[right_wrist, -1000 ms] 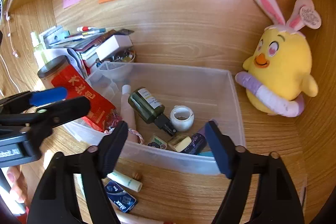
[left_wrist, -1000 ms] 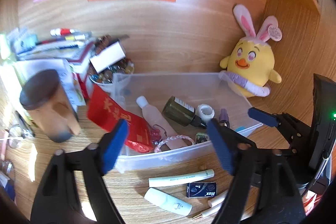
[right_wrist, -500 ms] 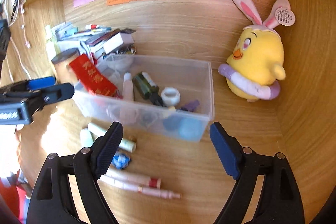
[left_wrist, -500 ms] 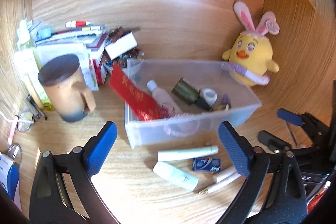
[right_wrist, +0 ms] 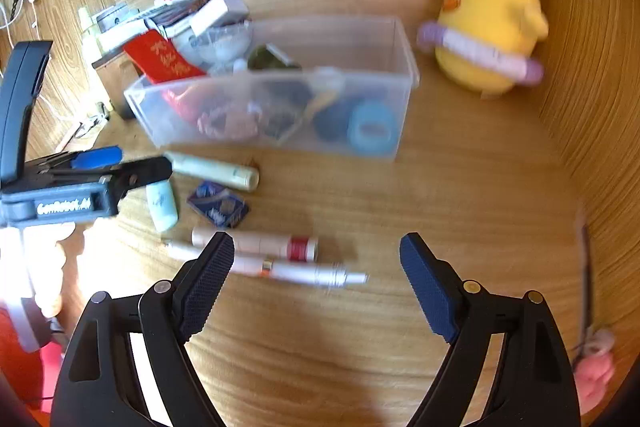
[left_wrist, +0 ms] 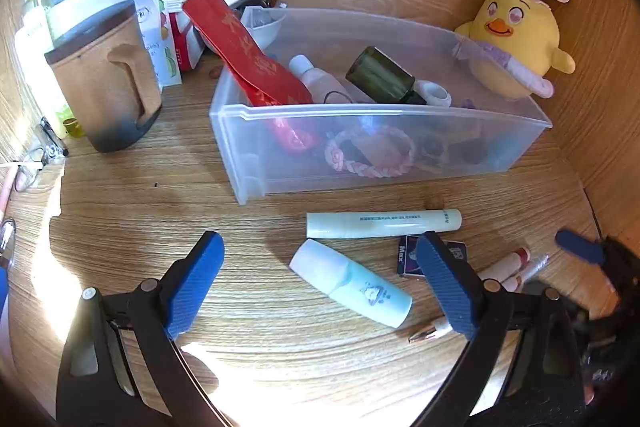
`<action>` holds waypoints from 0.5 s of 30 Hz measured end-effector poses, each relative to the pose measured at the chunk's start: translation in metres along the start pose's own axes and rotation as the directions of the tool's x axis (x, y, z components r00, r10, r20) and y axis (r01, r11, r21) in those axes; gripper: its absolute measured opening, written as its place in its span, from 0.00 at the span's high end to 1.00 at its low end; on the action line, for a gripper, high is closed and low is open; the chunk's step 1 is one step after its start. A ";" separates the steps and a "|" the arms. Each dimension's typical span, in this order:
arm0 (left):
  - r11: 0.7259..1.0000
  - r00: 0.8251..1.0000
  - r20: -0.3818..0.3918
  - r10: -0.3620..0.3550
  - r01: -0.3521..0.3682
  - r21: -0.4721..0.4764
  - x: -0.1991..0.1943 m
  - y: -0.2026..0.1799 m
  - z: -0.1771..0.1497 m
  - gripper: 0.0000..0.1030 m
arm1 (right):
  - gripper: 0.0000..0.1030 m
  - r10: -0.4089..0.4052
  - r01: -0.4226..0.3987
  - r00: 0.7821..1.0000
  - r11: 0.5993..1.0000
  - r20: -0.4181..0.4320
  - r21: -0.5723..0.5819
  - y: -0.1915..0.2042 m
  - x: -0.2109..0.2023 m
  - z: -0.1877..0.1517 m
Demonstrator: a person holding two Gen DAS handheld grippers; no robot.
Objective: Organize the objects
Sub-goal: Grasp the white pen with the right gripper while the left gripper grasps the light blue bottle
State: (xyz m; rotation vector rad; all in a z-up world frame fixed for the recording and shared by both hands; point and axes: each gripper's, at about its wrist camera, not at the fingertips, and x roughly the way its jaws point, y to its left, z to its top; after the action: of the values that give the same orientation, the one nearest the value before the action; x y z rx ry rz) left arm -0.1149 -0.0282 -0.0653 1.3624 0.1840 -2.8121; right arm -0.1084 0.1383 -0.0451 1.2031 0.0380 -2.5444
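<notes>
Clutter waits on the wooden table (left_wrist: 280, 339) in front of the clear plastic bin (left_wrist: 380, 147), which already holds a red packet, bottles and a braided ring. Outside the bin lie a long pale tube (left_wrist: 384, 223), a short mint bottle (left_wrist: 352, 283), a small dark box (left_wrist: 408, 259) and, further toward the right hand, a cream stick with a red band (right_wrist: 256, 243) and a white pen (right_wrist: 288, 271).

The left tongs (left_wrist: 320, 283) are wide open and hold nothing; the mint bottle lies between the two blue pads, not touched by them. The right tongs (right_wrist: 316, 287) are also open and empty, and the white pen lies just beyond and between their pads. The right wrist picture is blurred, so fine details there are not sure.

I judge the step in hand is the approach to a loose item. To do it well, each hand should choose only one item. The left tongs should come down so that the pads stand on both long sides of the mint bottle, across its width, because along its length it can roll or slip out. The pads should reach close to the table before they close, and close slowly. The two hands are near each other, so one should wait while the other lifts toward the bin.
</notes>
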 end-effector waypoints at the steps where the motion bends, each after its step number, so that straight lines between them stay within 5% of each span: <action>1: 1.000 1.000 0.000 0.006 -0.006 0.002 0.001 -0.001 0.000 0.05 | 0.19 0.026 -0.026 1.000 1.000 -0.009 0.007 -0.001 0.001 -0.003; 4: 1.000 1.000 0.007 0.027 -0.027 0.015 0.001 -0.003 -0.004 0.06 | 0.20 0.095 -0.095 0.995 0.995 -0.020 0.005 0.000 0.000 -0.010; 9: 0.999 0.999 -0.043 0.027 -0.025 0.048 0.008 -0.004 -0.011 0.23 | 0.20 0.044 -0.044 0.999 0.998 0.004 -0.054 0.007 0.003 -0.005; 15: 0.998 0.998 -0.053 0.032 -0.029 0.062 0.003 0.002 -0.021 0.32 | 0.22 0.097 -0.100 0.995 0.988 -0.032 -0.115 0.016 0.004 -0.005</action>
State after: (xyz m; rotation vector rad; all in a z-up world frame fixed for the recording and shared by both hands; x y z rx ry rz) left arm -0.0998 -0.0276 -0.0809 1.4410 0.0770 -2.7806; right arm -0.1015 0.1226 -0.0495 1.1643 0.1278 -2.4067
